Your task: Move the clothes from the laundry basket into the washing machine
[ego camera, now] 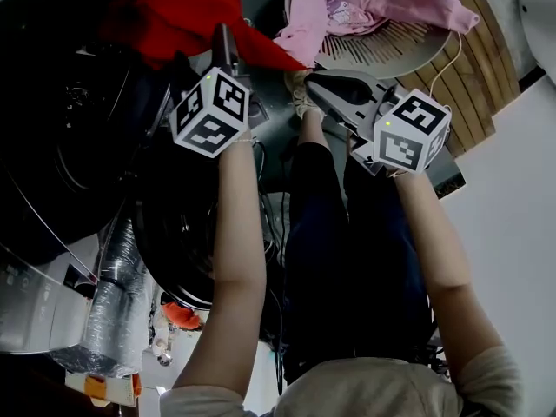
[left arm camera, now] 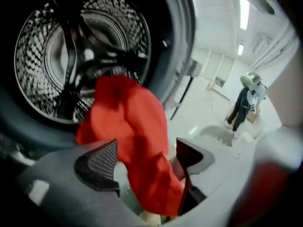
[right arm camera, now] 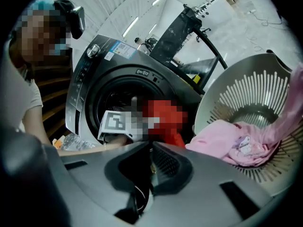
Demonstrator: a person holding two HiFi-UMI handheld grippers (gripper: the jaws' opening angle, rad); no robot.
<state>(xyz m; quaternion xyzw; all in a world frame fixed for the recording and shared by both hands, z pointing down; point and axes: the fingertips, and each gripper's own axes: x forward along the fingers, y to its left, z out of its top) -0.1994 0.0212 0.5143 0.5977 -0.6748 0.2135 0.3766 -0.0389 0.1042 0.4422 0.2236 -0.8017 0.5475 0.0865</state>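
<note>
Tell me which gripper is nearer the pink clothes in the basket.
Right. The right gripper sits shut just short of the pink clothes; the left gripper is at the washer, open around the red garment.

red garment [left arm camera: 127, 126] @ washer [left arm camera: 57, 41] drum mouth | pink clothes [right arm camera: 232, 143] in white slotted basket [right arm camera: 246, 91], 1 over rim
</note>
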